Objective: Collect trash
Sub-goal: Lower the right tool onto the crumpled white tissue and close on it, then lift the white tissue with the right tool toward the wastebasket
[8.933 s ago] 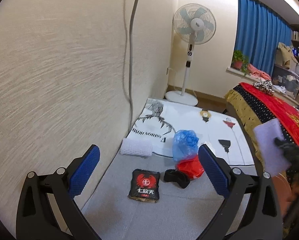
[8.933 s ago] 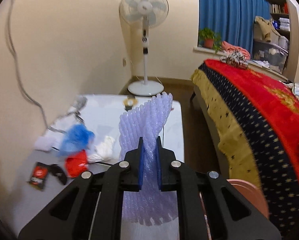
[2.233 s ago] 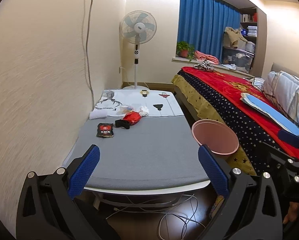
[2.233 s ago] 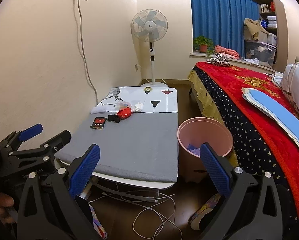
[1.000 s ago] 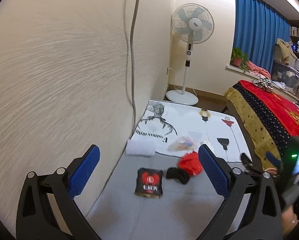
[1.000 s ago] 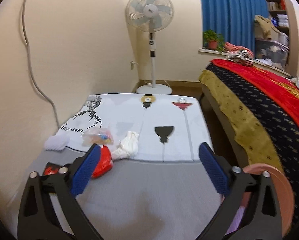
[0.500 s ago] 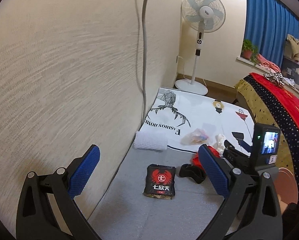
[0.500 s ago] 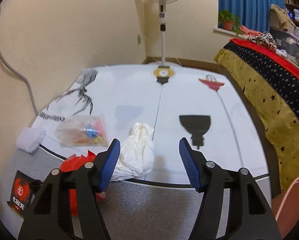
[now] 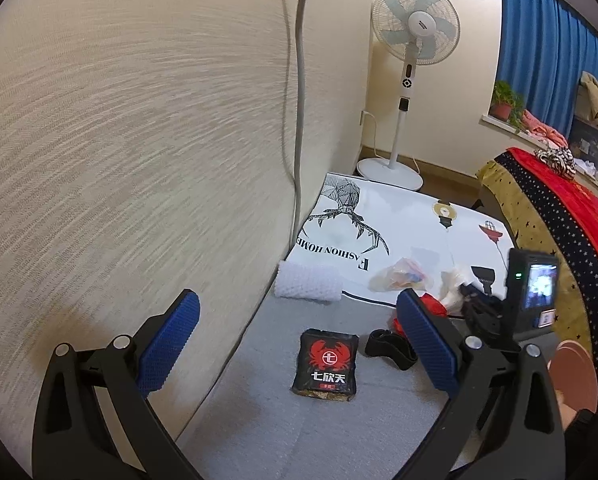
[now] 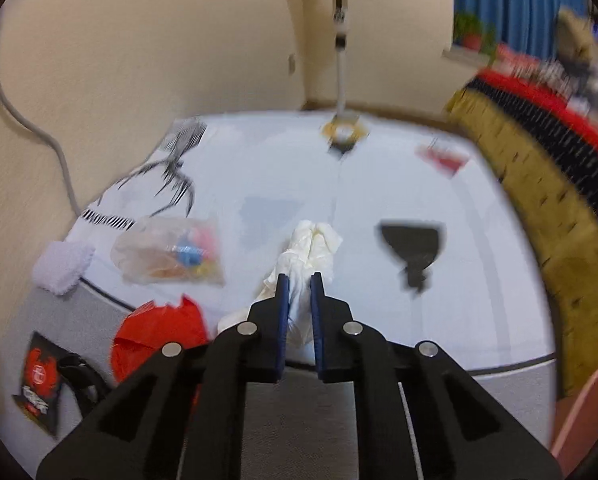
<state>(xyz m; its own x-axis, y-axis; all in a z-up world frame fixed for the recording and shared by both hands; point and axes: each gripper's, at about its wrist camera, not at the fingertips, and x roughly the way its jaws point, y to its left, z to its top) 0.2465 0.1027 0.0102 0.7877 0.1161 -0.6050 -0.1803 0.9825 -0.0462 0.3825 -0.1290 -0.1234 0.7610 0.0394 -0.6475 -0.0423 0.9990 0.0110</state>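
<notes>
Right gripper (image 10: 298, 280) closing on white crumpled wrapper (image 10: 309, 256); pink bin (image 9: 575, 372) contents hidden

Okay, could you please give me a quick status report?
Right gripper closing on white crumpled tissue. Left gripper open, empty. Nothing in the way.

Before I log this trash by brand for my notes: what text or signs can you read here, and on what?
"FASHION HOME", upside down: white tablecloth, under a bird drawing.
"七欣天", below a red crab logo: black snack packet.
Small line beneath those characters: too small to read.
Logo at the hub of the standing fan: too small.
Screen of the camera on the other gripper: blurred.
</notes>
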